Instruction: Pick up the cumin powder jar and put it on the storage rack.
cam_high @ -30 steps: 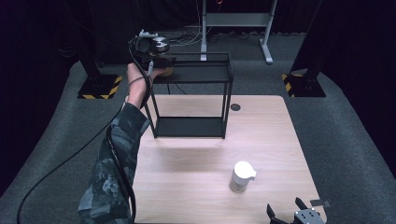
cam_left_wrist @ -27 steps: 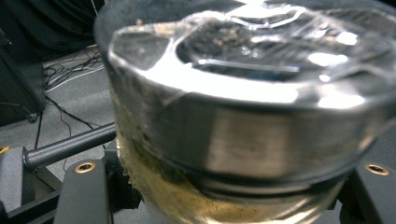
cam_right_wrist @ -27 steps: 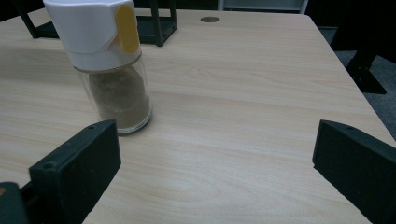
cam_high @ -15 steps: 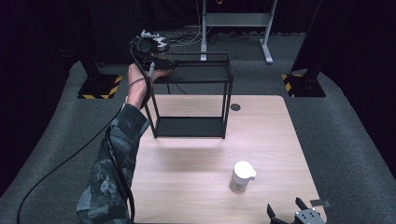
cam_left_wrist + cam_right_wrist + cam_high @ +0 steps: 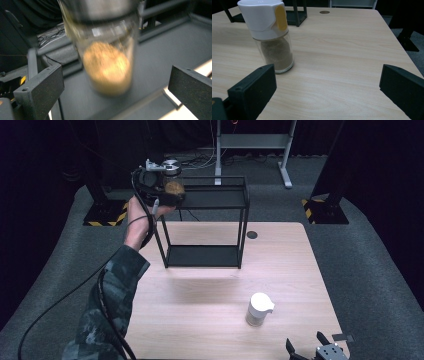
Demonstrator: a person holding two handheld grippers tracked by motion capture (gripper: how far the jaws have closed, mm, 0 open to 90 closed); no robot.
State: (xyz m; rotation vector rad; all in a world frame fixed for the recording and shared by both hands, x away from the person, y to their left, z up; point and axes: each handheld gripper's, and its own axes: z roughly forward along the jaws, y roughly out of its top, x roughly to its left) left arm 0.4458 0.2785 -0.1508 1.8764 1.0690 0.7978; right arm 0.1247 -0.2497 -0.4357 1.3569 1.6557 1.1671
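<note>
Up at the top-left corner of the black wire shelf (image 5: 205, 220), the left gripper (image 5: 165, 187) hangs at top-tier height with a glass jar (image 5: 173, 184) right in front of it. The left gripper view shows that jar (image 5: 105, 50) — metal lid, tan-brown stuff inside — standing between the two black jaws, which are spread wide and not touching the glass. It's blurry, so I can't tell whether the jar's base actually sits on the top tier.

Right of the shelf and nearer the person, a white-capped shaker (image 5: 259, 309) stands upright on the wooden table (image 5: 210, 320), well apart from the shelf. Further right, at the table's near edge, sits the right gripper (image 5: 315, 351) — its own view has the shaker (image 5: 270, 37), brown powder inside and a yellow tab on the cap, just beyond its jaws, which gape wide open with nothing in them.
</note>
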